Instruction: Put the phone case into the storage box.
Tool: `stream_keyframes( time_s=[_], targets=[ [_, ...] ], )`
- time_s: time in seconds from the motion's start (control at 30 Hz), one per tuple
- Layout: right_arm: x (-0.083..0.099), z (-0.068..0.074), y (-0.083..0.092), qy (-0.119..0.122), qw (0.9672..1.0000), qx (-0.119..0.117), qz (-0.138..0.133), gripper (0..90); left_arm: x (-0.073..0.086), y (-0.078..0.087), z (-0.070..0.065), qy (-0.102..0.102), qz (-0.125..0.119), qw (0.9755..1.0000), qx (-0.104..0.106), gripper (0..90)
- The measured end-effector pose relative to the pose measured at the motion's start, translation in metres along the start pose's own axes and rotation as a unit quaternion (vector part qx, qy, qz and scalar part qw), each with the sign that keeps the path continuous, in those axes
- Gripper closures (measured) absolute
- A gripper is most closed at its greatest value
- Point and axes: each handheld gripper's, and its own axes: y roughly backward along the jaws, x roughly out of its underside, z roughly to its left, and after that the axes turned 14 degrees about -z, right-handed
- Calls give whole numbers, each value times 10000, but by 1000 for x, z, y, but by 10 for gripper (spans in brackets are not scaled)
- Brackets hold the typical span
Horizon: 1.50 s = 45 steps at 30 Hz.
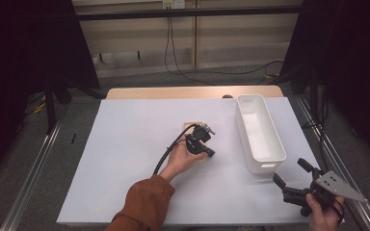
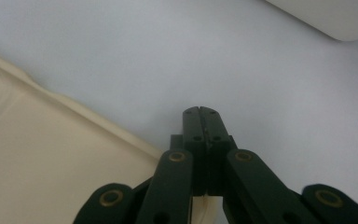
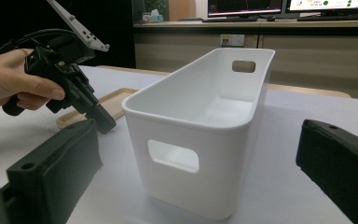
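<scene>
Beige tray (image 1: 192, 126) at table centre, flat on the white mat (image 1: 125, 159); seen in my left gripper view (image 2: 51, 163), it lies at eight o'clock of the jaw tips. My left gripper (image 1: 211, 153) hovers just over the tray's near edge, jaws pressed fully together with nothing between them (image 2: 199, 112); whether the tips touch the tray I cannot tell. In my right gripper view that gripper (image 3: 103, 122) points down toward the tray (image 3: 116, 100). White bin (image 1: 260, 134) stands upright at three o'clock of the tray, well apart from it. My right gripper (image 1: 291, 174), at five o'clock of the bin, is spread wide and holds nothing, facing the bin's end wall (image 3: 186, 158).
</scene>
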Motion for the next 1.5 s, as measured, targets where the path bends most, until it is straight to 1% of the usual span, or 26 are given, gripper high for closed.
stream_keyframes(
  time_s=[0.07, 0.2, 0.23, 0.37, 0.57, 0.73, 0.8, 0.9, 0.93, 0.97, 1.1, 1.17, 1.27, 1.3, 1.37, 1.4, 1.5],
  targets=[
    [0, 0, 0, -6, 10000, 1, -6, 0, 1, 0, 0, 54, -62, 10000, 0, 900],
    [0, 0, 0, 1, 10000, 6, -2, 0, 2, 2, 1, 11, -9, 10000, 21, 900],
    [0, 0, 0, -2, 10000, 4, -3, 0, 3, 3, 1, 46, -30, 10000, 16, 900],
    [0, 0, 0, -3, 10000, 6, -2, 0, 5, 6, 3, 86, -58, 9999, 14, 900],
    [0, 0, 0, 7, 10000, 0, -3, 0, 7, 9, 4, 79, -45, 10000, 10, 900],
    [0, 0, 0, 7, 10000, 16, 4, 0, 11, 12, 6, 118, -92, 9999, 46, 900],
    [0, 0, 0, 5, 10000, 11, 6, 0, 12, 13, 6, 138, -102, 9998, 25, 900],
    [0, 1, 0, 28, 10000, -2, 7, 0, 13, 15, 6, 94, -87, 9999, 7, 900],
    [0, 0, 0, 17, 10000, 8, 3, 0, 14, 15, 6, 127, -110, 9999, 10, 900],
    [0, 0, 0, 8, 10000, 10, 1, 0, 15, 16, 6, 108, -101, 9999, 25, 900],
    [0, 0, 0, 9, 10000, 5, 2, 0, 18, 19, 7, 148, -152, 9998, 20, 900],
    [0, 0, 0, 24, 10000, -3, 7, 0, 18, 20, 7, 126, -110, 9999, 16, 900],
    [0, 0, 0, 19, 10000, 3, 6, 0, 19, 21, 7, 173, -137, 9998, 2, 900],
    [0, 0, 0, 22, 10000, 1, 6, 0, 19, 21, 8, 132, -115, 9998, 24, 900],
    [0, 0, 0, 19, 10000, -3, 9, 0, 20, 22, 8, 199, -150, 9997, 22, 900],
    [0, 0, 0, 21, 10000, -9, 16, 0, 20, 22, 9, 170, -145, 9997, 41, 900],
    [0, 0, 0, 31, 10000, -11, 13, 0, 21, 23, 8, 189, -162, 9997, 35, 900]
  ],
)
